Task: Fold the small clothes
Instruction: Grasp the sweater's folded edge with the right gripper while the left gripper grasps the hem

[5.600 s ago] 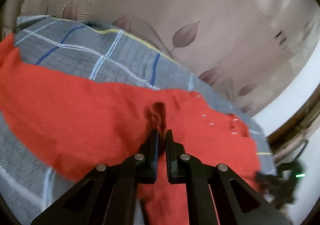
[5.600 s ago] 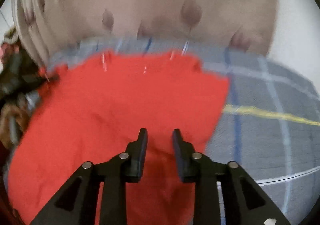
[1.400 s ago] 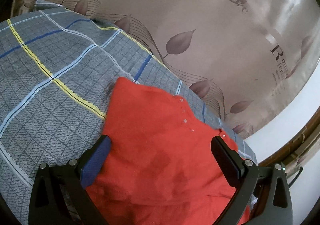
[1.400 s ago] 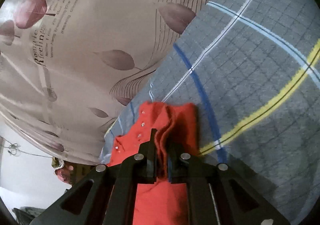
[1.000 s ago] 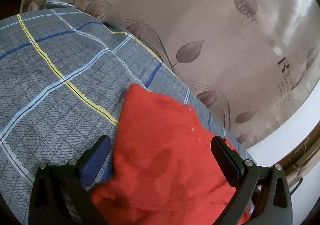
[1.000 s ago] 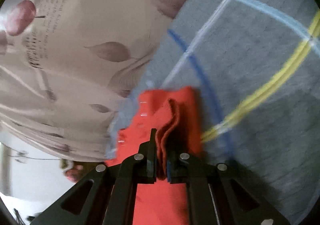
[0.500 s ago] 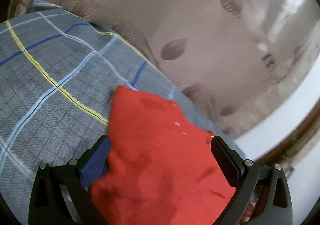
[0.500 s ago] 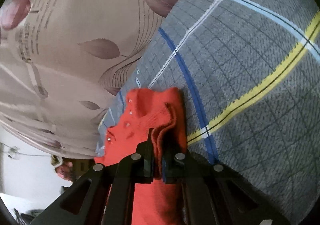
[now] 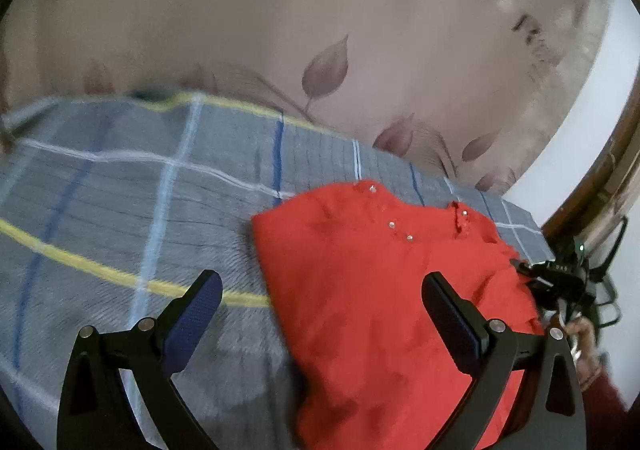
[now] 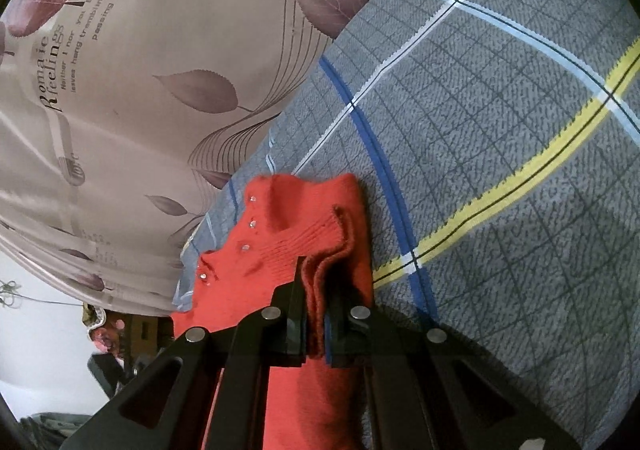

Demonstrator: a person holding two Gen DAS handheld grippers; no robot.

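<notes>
A red knit sweater [image 9: 380, 290] with small shiny studs lies folded on the grey plaid bedcover [image 9: 120, 217]. My left gripper [image 9: 320, 294] is open wide, hovering above the sweater's left edge, holding nothing. In the right wrist view the sweater [image 10: 288, 234] shows its ribbed hem bunched up. My right gripper [image 10: 316, 282] is shut on that folded red hem, close to the bedcover [image 10: 500, 129].
A beige curtain with leaf prints [image 9: 320, 29] hangs along the far side of the bed, also in the right wrist view [image 10: 140, 69]. Dark cables and a device [image 9: 568, 274] sit off the bed's right end.
My left gripper has swung, so the sweater now sits more to the right in its view. My right gripper keeps its hold on the hem, with little movement.
</notes>
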